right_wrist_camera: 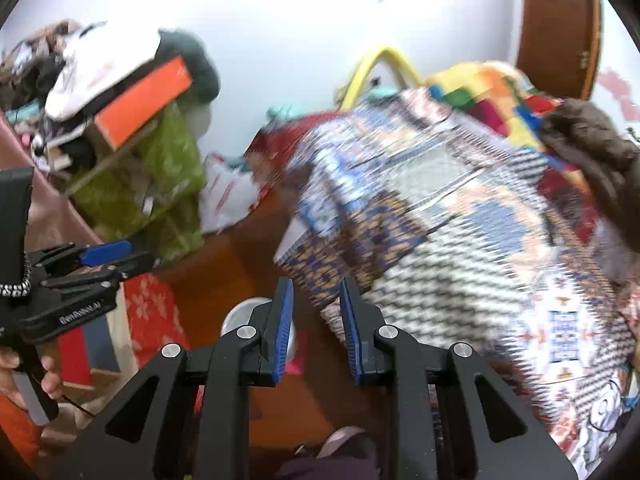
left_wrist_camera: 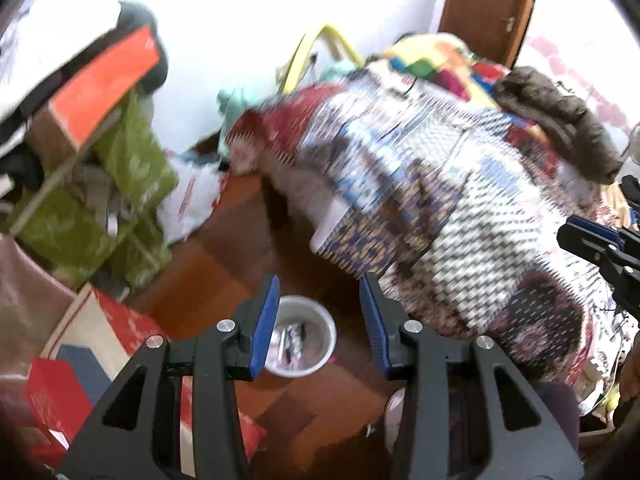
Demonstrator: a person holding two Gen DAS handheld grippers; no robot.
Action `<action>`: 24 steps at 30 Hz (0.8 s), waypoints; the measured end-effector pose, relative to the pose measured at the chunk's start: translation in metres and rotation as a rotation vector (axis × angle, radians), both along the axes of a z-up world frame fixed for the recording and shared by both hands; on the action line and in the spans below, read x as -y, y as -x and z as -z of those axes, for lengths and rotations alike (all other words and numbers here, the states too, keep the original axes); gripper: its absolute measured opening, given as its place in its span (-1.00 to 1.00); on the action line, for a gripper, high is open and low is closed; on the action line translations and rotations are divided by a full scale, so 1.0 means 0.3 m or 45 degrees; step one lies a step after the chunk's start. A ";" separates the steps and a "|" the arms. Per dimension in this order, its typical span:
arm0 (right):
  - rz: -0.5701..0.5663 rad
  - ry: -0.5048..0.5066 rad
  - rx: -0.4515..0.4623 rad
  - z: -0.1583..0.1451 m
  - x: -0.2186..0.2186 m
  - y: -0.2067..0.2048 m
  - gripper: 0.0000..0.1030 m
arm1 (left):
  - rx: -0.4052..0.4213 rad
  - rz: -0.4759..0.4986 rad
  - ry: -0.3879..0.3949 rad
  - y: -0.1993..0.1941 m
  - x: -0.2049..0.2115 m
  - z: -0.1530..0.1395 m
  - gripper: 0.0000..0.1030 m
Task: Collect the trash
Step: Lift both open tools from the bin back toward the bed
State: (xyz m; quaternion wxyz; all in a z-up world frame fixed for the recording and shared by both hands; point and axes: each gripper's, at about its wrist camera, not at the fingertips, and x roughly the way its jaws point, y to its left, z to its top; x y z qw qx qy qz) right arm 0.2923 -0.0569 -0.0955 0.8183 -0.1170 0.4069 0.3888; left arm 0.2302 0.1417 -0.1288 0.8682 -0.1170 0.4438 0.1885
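Note:
A small white trash bin (left_wrist_camera: 301, 336) stands on the wooden floor, with a few dark scraps inside. My left gripper (left_wrist_camera: 318, 324) is open and empty, right above the bin. In the right wrist view the bin (right_wrist_camera: 240, 314) is partly hidden behind my left finger. My right gripper (right_wrist_camera: 316, 326) is open and empty, just right of the bin, near the bed's edge. The left gripper also shows in the right wrist view (right_wrist_camera: 100, 260). The right gripper shows at the right edge of the left wrist view (left_wrist_camera: 596, 240). Both views are blurred.
A bed with a patterned quilt (left_wrist_camera: 440, 184) fills the right side, with a brown garment (left_wrist_camera: 560, 120) on it. A green cloth rack (left_wrist_camera: 120, 184) with an orange box (left_wrist_camera: 108, 84) stands at left. Red boxes (left_wrist_camera: 120, 332) lie on the floor. A white plastic bag (left_wrist_camera: 192, 200) lies by the wall.

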 end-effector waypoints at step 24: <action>0.557 -0.020 0.197 -0.133 0.860 -0.373 -0.40 | 0.184 0.461 -0.055 -0.598 0.771 -0.224 -0.21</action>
